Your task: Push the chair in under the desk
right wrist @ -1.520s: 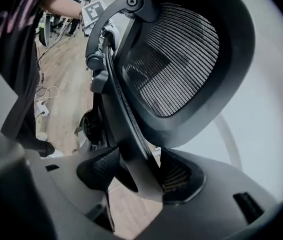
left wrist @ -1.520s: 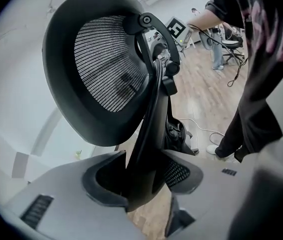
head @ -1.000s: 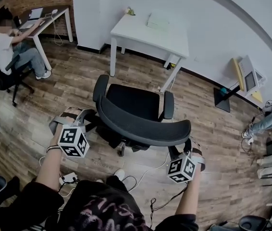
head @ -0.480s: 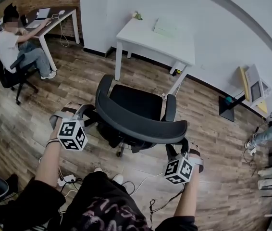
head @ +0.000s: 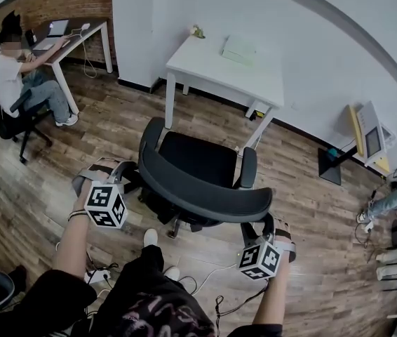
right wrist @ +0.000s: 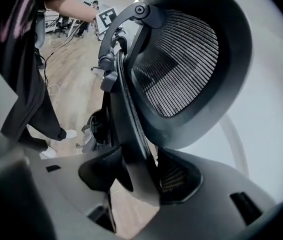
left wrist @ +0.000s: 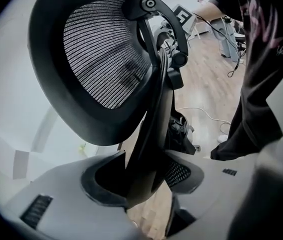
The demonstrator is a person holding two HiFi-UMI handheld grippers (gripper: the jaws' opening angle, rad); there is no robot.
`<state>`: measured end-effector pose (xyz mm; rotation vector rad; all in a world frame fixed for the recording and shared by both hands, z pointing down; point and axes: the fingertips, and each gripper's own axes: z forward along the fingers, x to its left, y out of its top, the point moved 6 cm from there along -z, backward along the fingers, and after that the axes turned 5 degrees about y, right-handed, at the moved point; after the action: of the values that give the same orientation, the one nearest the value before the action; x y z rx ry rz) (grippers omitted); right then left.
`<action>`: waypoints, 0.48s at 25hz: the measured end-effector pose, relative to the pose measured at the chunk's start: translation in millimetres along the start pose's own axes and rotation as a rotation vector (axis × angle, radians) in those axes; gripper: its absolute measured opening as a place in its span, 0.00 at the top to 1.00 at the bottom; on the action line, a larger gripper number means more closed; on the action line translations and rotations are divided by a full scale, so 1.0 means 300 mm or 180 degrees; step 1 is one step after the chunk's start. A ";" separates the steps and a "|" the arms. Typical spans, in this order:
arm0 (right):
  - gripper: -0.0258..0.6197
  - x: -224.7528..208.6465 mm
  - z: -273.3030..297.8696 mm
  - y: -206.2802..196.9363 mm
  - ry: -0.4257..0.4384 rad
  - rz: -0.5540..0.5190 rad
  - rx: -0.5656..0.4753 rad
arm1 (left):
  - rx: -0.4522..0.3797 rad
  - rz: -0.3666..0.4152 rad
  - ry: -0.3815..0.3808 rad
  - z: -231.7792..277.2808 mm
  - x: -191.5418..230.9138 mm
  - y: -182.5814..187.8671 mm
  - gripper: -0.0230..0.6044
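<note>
A black mesh office chair (head: 198, 160) stands on the wood floor, its seat facing the white desk (head: 261, 76) a short way beyond. The curved backrest (head: 205, 192) is nearest me. My left gripper (head: 132, 173) is at the backrest's left end. In the left gripper view the rim (left wrist: 146, 134) runs between the jaws of the left gripper (left wrist: 144, 176); both pads touch it while the jaws are opening slightly. My right gripper (head: 268, 225) is at the right end. There the right gripper (right wrist: 141, 176) grips the rim (right wrist: 131, 129) between its pads.
A person (head: 16, 76) sits at another desk (head: 72, 34) at the far left. Cables and a power strip (head: 97, 276) lie by my feet. A pad (head: 239, 48) lies on the white desk. A screen on a stand (head: 367, 128) is at the right wall.
The chair has rolled a little towards the white desk, with both grippers staying at the backrest's ends. My foot has stepped forward behind the chair.
</note>
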<state>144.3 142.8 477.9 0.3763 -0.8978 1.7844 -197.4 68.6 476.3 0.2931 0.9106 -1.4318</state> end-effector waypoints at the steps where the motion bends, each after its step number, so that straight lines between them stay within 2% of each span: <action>1: 0.60 -0.009 0.008 -0.003 -0.0011 0.0007 0.0003 | -0.0020 0.0010 -0.0002 0.011 0.009 0.002 0.60; 12: 0.60 -0.138 0.137 0.002 -0.0144 0.0024 -0.0038 | -0.0116 -0.0015 0.0051 0.154 0.140 -0.009 0.59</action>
<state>153.7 85.2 479.0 0.4075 -0.9423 1.7829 -188.3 6.8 478.3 0.2757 0.9500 -1.4176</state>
